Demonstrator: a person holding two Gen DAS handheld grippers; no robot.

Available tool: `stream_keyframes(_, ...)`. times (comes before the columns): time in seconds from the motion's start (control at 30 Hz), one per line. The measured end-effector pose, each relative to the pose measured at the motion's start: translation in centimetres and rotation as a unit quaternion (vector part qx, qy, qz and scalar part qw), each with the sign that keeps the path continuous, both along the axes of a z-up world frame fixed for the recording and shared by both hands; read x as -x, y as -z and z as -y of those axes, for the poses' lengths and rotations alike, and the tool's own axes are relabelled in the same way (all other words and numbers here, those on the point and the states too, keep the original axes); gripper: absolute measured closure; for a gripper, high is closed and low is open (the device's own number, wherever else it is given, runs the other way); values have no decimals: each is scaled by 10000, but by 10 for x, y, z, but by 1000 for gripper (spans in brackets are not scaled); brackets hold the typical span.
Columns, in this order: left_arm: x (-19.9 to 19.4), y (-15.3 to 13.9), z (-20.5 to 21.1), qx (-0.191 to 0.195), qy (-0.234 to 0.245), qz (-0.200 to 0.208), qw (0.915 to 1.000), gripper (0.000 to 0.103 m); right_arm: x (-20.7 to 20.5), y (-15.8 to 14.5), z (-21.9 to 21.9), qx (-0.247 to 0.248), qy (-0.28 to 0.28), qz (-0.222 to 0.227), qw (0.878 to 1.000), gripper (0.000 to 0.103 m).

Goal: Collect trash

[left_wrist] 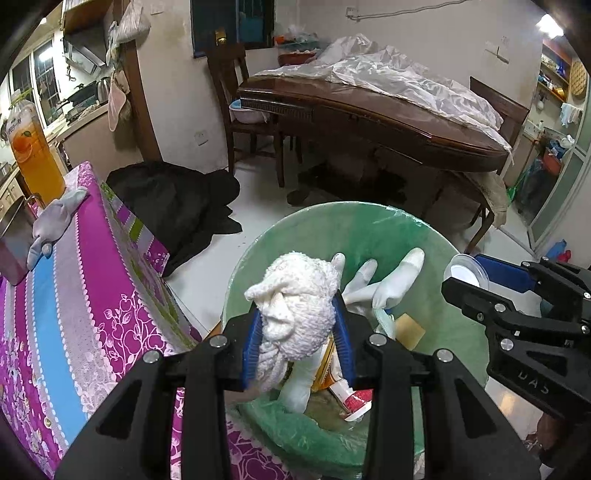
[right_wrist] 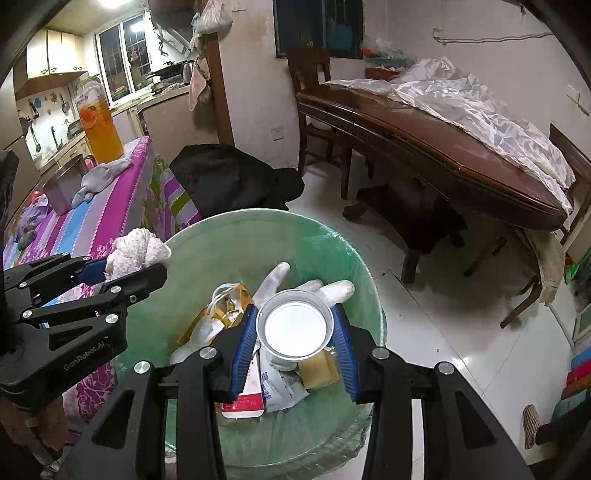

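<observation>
Trash in both tools hangs over the green-lined bin [right_wrist: 332, 236] beside the purple-clothed worktop [left_wrist: 74, 295]: the left tool [left_wrist: 299, 332] pinches a wadded white cloth [left_wrist: 295, 302], the right tool [right_wrist: 295, 332] clamps a clear plastic cup [right_wrist: 294, 325], above gloves [right_wrist: 273, 280] and wrappers inside.

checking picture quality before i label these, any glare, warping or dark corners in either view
Left wrist view: strong fisheye bend on the dining table, black corners, a blown-out lamp top right, towel sharp. Right wrist view: same warping, ceiling light glaring top left, soft sheen on the white floor, cup in focus.
</observation>
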State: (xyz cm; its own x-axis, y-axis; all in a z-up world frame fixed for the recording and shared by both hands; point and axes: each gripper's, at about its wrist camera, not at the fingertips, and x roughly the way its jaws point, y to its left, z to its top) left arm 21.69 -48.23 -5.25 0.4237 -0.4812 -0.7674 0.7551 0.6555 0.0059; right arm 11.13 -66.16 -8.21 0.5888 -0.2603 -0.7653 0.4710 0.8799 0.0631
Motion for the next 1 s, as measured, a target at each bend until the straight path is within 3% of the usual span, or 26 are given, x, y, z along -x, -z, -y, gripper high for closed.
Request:
stream_keyframes(0.03, 0, 1, 1, -24, -11, 20, 10000, 64, 1, -1, 0, 12, 13, 16, 10000, 52)
stream_keyframes(0.1, 0, 1, 1, -42, -54, 82, 9999, 35, 4, -3, 2, 18, 58, 105, 9999, 35)
stream_keyframes(0.17, 0, 0, -2, -8, -165, 216, 9996, 26, 8, -6, 3, 52, 109, 160, 9998, 33)
stream_keyframes(0.77, 3, 0, -3, -23, -132, 168, 9998, 25, 14, -5, 0, 56, 159, 198, 9997, 33)
stream_keyframes(0.9, 8, -1, -9, 35, -112, 184, 9998, 25, 25, -14, -11, 224, 157, 455, 9986, 26)
stream_keyframes(1.0, 17, -4, -21, 182, -93, 278, 9994, 16, 42, -26, -26, 438, 209, 801, 9956, 15)
